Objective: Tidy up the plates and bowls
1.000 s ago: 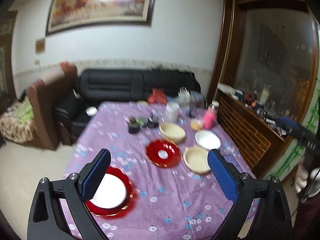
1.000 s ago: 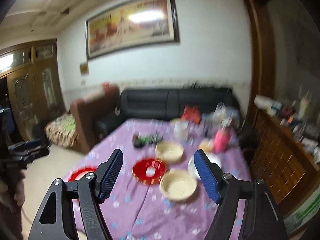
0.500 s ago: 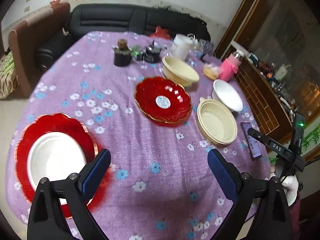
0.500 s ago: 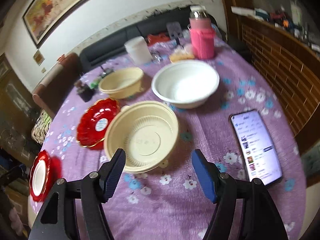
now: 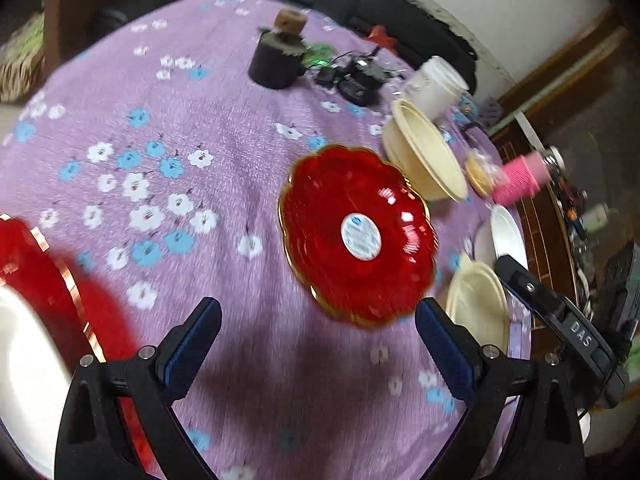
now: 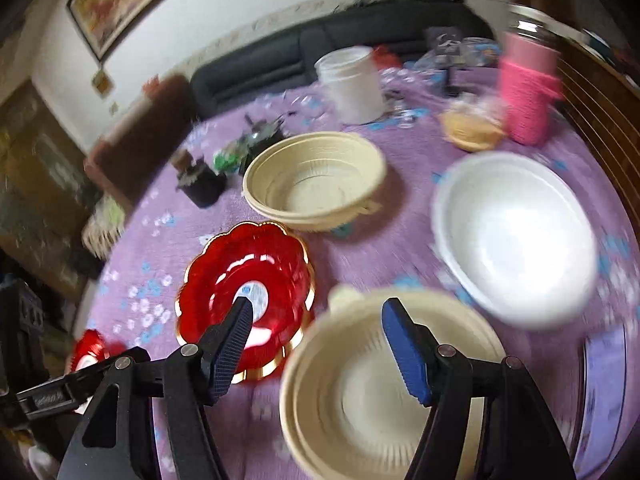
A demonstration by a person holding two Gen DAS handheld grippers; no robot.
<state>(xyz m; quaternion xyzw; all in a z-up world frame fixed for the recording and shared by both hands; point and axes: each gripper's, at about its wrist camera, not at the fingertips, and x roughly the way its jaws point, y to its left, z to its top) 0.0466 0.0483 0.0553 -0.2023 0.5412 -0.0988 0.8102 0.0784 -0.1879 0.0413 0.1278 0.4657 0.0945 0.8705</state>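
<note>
The worktop [image 5: 224, 168], draped in purple flowered cloth, filled both views; a broad bare stretch of cloth lay from 9 to 12 o'clock in the left wrist view, with clutter kept to the far edge; a black sofa [image 6: 360, 36] ran behind that edge at 12 o'clock. A white bowl [image 6: 516, 236] sat at 3 o'clock in the right wrist view, near the worktop's right edge; a cream bowl [image 6: 316, 180] stood at 12 o'clock; a second, nearer cream bowl [image 6: 384, 392] lay at 6 o'clock. A red scalloped plate [image 5: 356, 236] lay just right of centre in the left wrist view, apart from the bowls; another red plate holding a white plate [image 5: 24, 336] was cut off by the frame at 8 o'clock. The left tongs [image 5: 318, 344] stood wide and empty above bare cloth, the red plate's near rim just ahead of them; the right tongs [image 6: 316, 344] had just been closing yet remained wide, gripping nothing, one finger over the nearer cream bowl, the other outside its rim. A pink bottle [image 6: 528, 96] and white tub [image 6: 352, 84] stood at the far edge.
</note>
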